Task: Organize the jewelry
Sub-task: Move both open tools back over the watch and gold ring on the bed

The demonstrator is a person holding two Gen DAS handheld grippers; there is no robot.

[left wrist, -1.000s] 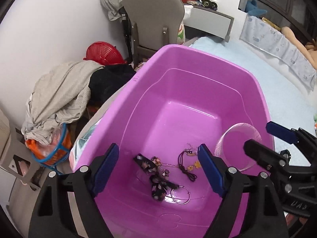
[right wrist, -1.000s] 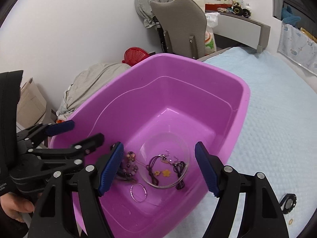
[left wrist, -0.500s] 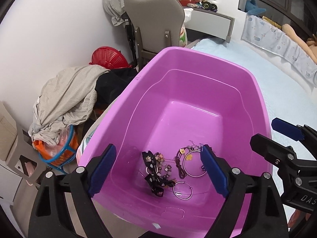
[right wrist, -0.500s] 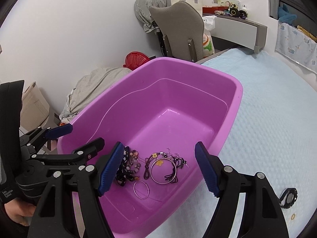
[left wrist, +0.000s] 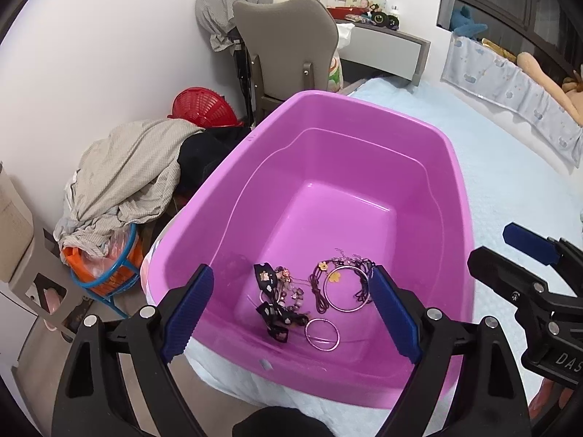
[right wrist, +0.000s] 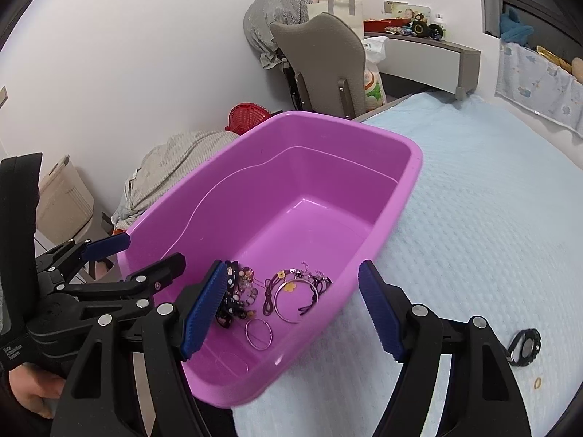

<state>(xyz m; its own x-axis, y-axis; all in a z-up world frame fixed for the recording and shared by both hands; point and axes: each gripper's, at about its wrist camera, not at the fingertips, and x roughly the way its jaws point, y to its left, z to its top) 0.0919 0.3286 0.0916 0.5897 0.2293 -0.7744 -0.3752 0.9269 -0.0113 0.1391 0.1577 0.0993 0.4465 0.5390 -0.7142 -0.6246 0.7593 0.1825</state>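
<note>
Both the left gripper [left wrist: 289,313] and right gripper [right wrist: 291,313] hang spread and empty above the purple tub [right wrist: 411,167] at the bed's [right wrist: 473,218] edge. Jewelry [left wrist: 328,291] lies heaped inside; next likely comes picking the black ornament [right wrist: 524,347] off the bed.

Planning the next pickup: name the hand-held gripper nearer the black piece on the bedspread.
Right. The right hand-held gripper hovers just left of the black piece; the left hand-held gripper is farther left.

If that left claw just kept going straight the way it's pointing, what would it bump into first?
Probably the jewelry in the purple tub: the open left gripper points down at the black floral ribbon and the small silver ring on the tub's floor. Depth is hard to judge; the near rim could catch it first.
</note>
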